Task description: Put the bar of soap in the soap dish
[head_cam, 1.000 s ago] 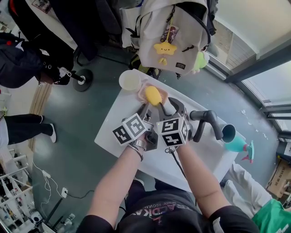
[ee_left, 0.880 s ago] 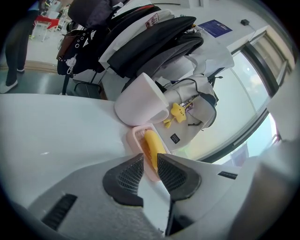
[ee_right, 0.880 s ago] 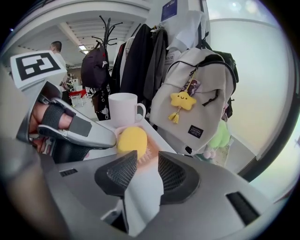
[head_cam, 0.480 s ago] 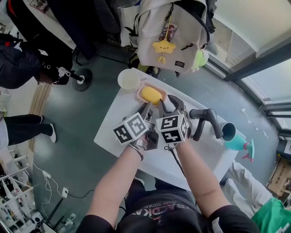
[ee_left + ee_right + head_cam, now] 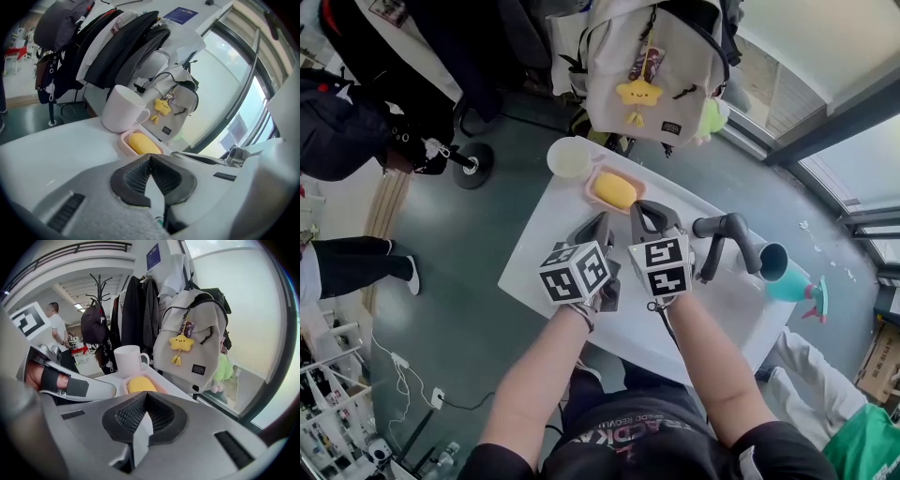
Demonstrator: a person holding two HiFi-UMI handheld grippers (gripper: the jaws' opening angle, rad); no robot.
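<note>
1. Just closed the left gripper (image 5: 598,228) jaws tight on nothing, a little short of the dish.
2. Saw the bar of soap (image 5: 614,190) lying flat inside the pink soap dish (image 5: 592,192), beside the white mug (image 5: 569,157), touched by neither tool.
3. Just pressed the right gripper (image 5: 645,217) jaws together too, empty, close beside the left.
4. Judged the placing done: soap seated, both grippers backed off slightly from a second ago.

The soap (image 5: 613,191) is yellow, its dish (image 5: 590,185) pink, the mug (image 5: 568,157) and the table (image 5: 546,246) white
</note>
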